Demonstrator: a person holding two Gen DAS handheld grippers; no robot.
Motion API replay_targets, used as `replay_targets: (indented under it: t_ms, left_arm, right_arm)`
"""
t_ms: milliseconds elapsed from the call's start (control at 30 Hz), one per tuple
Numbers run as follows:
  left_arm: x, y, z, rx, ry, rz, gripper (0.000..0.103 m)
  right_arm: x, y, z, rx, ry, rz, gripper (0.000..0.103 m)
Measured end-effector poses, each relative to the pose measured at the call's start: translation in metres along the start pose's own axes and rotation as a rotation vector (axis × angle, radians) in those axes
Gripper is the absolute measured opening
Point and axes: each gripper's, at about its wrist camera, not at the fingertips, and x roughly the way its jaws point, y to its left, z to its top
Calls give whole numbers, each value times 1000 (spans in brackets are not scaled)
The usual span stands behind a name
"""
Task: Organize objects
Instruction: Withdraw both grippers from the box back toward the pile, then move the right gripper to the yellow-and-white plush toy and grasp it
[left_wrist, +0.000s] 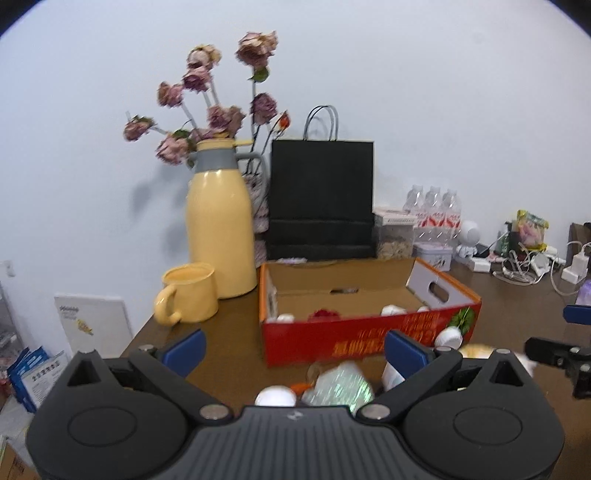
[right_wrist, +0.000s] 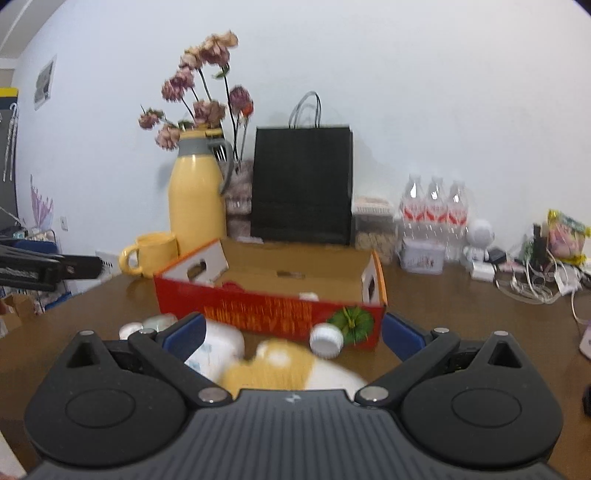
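Note:
An open red cardboard box (left_wrist: 354, 336) sits mid-table with a red item (left_wrist: 324, 314) and small white pieces inside. My left gripper (left_wrist: 295, 350) is open, hovering over loose things in front of the box: a white ball (left_wrist: 275, 396), a shiny packet (left_wrist: 341, 384) and a white bottle (left_wrist: 390, 373). My right gripper (right_wrist: 293, 336) is open too, above an orange-and-white plush toy (right_wrist: 284, 365), with a white bottle (right_wrist: 219, 345) at its left finger and a white-capped item (right_wrist: 327, 340) against the box (right_wrist: 266, 314). Nothing is held.
Behind the box stand a yellow jug (left_wrist: 219, 225) with dried roses, a yellow mug (left_wrist: 190, 293), a black paper bag (left_wrist: 321, 199), water bottles (left_wrist: 434, 210) and a tin (right_wrist: 421, 258). A white robot toy (right_wrist: 478, 238), chargers and cables (right_wrist: 532, 280) crowd the right.

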Motion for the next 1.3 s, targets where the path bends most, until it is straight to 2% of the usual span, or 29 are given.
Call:
replay_targets:
  t_ms: [267,400,500,667,867,1133,1233,1300]
  left_arm:
    - [-14,25,-48,-25,92,44,103]
    - [-16,39,-73,-83,163,66,103]
    - [-21,44,-87,-102,183,65,103]
    - [-21,50,-92,-105,191,79,102]
    - [-3,48,-89,-79,212,85,100]
    - [38,39,-87,-73,261,70,84]
    - [46,38,-86,-69,264,102,67]
    - [47,39,-84,-84,256,96,40]
  right_arm:
    - [-15,-9,-37,43,76,-20,103]
    - [-22,-8,-51,50,107,-34,103]
    - [-26,-4,-56,42,125,-32,103]
    - [-25,4,-58,25,133,-15,103]
    - [-13,13,-58,17,149,-1,103]
    - [5,20,-42,46,119,19,103]
    - [14,24,-37,69,120,27,103]
    - [21,24,-33,96,124,26,103]
